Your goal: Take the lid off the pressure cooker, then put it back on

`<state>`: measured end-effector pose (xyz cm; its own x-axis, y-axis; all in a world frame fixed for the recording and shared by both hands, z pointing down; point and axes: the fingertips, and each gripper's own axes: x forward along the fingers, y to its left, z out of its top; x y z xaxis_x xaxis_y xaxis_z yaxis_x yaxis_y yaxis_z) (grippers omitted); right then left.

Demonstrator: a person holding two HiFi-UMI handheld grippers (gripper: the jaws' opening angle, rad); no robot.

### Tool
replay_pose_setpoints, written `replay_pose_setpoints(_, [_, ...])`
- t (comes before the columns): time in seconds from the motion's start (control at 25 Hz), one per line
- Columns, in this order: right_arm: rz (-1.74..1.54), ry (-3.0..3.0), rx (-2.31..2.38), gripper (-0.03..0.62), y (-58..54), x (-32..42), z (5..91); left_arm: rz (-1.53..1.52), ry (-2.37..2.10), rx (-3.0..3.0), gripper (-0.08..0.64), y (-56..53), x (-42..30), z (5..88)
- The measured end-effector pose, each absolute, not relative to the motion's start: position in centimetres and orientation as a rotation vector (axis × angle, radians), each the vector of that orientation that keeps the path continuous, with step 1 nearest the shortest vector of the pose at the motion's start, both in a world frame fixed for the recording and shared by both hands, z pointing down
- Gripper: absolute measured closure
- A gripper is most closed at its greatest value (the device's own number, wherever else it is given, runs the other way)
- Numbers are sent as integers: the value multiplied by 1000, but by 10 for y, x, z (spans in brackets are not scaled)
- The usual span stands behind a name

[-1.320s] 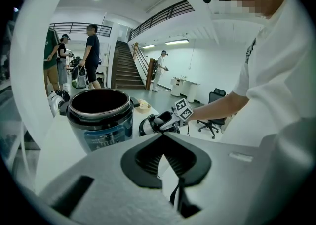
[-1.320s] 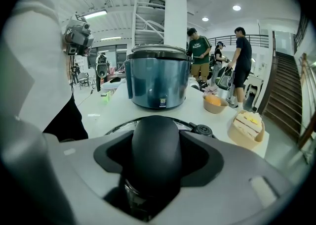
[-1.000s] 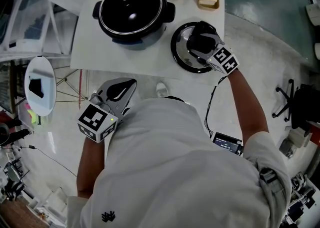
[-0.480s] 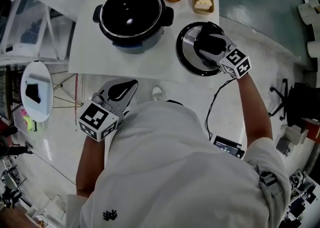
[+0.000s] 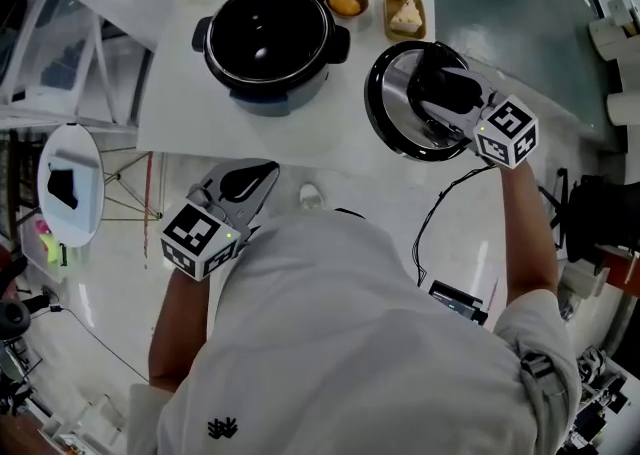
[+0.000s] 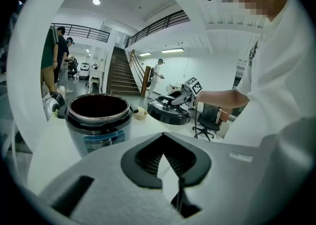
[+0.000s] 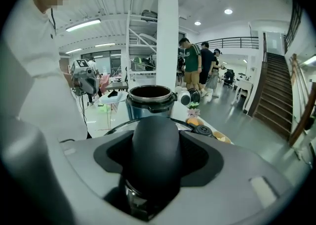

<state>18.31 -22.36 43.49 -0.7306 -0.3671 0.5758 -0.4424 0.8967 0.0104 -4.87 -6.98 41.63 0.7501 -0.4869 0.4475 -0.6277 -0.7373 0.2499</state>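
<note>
Pressure cooker lid (image 5: 398,115), head view: round, with a black rim and a shiny metal face. It is off the pot, to the right of the cooker and out over the right edge of the white table (image 5: 190,113)
- Right gripper (image 5: 440,91): clamped on the lid's black handle. The right arm reaches forward with the forearm bare.
- Pressure cooker (image 5: 268,33): stands open on the table, its dark inside showing.
- Behind the cooker: a small bowl (image 5: 345,3) with an orange item and a tray (image 5: 406,15) with a pale wedge.
- Left gripper (image 5: 240,188): held low and close to the body, short of the table's near edge, pointing toward the table. The left arm is bent.

Left gripper view:
- Left gripper (image 6: 163,157): the ribbed pads meet at their tips with nothing between them.
- Cooker (image 6: 98,120): ahead on the left, upright and lidless.
- Lid (image 6: 169,114): to the cooker's right, hanging slightly tilted in the air, clear of the table.
- Right gripper (image 6: 180,99): on top of the lid, at the end of an outstretched arm.

Right gripper view:
- Right gripper (image 7: 156,142): the jaws stand wide, pinching the domed black handle (image 7: 154,169) from both sides.
- Lid rim (image 7: 117,128): just shows beyond the jaws.
- Cooker (image 7: 150,101): straight ahead, well apart from the lid.
- Left gripper (image 7: 85,81): at the far left
</note>
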Motion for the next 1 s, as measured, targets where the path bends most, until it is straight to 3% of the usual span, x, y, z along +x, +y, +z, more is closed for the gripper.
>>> replay_pose_setpoints(0.48, [110, -2539, 449, 301, -246, 112, 348, 454, -931, 2543, 552, -61, -67, 414])
replay_pose_setpoints(1.0, [25, -2554, 198, 301, -277, -30, 343, 400, -1142, 2445, 552, -37, -121, 409])
